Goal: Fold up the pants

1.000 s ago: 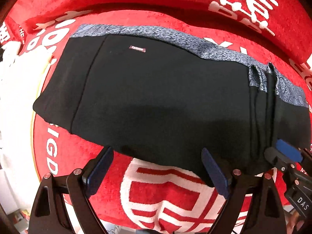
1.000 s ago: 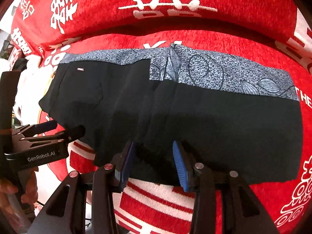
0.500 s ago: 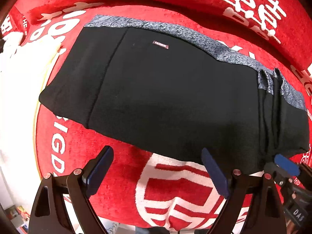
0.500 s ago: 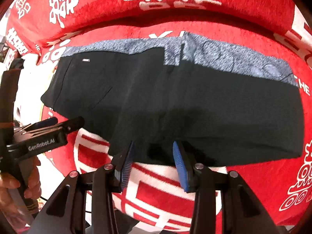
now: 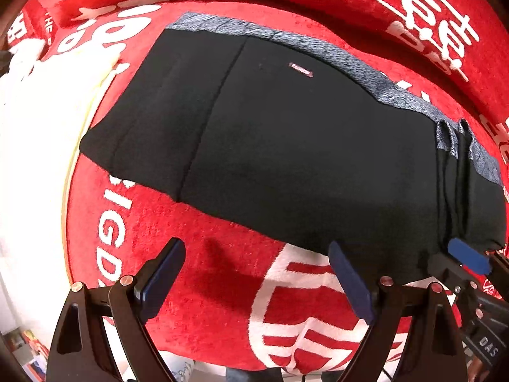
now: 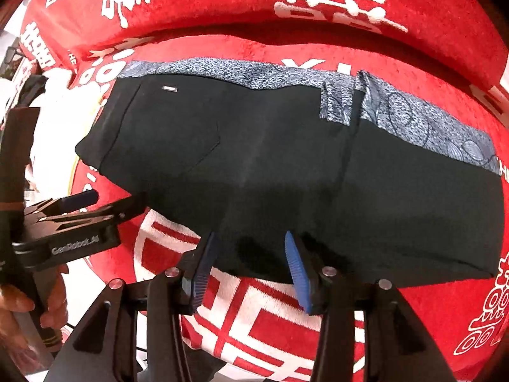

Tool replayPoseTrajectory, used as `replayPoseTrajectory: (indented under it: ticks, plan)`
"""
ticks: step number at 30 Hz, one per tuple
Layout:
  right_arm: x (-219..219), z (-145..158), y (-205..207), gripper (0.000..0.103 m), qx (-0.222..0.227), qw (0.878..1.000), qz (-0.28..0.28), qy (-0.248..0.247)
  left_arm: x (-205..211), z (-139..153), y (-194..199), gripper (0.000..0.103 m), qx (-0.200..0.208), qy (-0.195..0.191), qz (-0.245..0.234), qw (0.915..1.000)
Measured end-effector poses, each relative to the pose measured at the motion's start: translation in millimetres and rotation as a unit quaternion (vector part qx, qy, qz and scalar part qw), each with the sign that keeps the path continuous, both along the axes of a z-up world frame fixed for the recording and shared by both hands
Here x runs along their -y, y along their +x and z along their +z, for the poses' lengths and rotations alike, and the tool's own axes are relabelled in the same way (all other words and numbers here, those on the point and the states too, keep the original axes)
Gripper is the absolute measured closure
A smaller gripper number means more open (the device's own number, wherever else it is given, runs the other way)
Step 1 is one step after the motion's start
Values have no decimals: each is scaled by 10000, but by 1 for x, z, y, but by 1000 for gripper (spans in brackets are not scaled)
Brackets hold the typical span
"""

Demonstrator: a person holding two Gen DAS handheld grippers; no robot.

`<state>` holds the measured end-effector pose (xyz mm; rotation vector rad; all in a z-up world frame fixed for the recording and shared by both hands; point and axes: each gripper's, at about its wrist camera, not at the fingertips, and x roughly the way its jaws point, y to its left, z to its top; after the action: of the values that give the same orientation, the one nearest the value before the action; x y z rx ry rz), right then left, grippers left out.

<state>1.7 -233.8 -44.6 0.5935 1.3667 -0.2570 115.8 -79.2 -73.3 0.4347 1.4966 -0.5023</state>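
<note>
Black pants with a grey patterned side band lie flat and folded lengthwise on a red cushion; they also show in the right wrist view. My left gripper is open wide and empty, just in front of the pants' near edge over the red cover. My right gripper is open and empty, its blue pads at the pants' near edge. The left gripper also shows at the left of the right wrist view, and the right gripper's tip at the right of the left wrist view.
The red cushion has white characters and a raised red back behind the pants. White cloth lies at the left. A hand holds the left gripper's handle.
Both grippers have drawn back toward the near edge of the pants. The left gripper now sits clear of the fabric; the pants lie still.
</note>
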Motion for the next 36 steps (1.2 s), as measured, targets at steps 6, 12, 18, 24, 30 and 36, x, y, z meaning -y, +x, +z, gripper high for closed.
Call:
replayPoseTrajectory:
  ticks: [6, 12, 18, 24, 30, 36]
  plan:
    - [-4, -24, 1, 50, -293, 9995, -10, 81, -14, -9, 5, 11, -46, -116, 132, 9998]
    - [-13, -23, 3, 46, -313, 9994, 134, -62, -31, -11, 11, 11, -78, -301, 254, 9992]
    - [-16, -25, 3, 44, -310, 9994, 109, -59, -41, -15, 16, 11, -95, -425, 308, 9986]
    - [-20, -27, 5, 41, -310, 9993, 154, -124, -45, -19, 16, 11, -99, -449, 302, 9985]
    - [-22, -28, 5, 39, -298, 9993, 161, -147, -42, -16, 29, 11, -88, -457, 342, 9983]
    - [-23, -30, 4, 38, -274, 9994, 151, -158, -42, -14, 33, 11, -78, -445, 402, 9982]
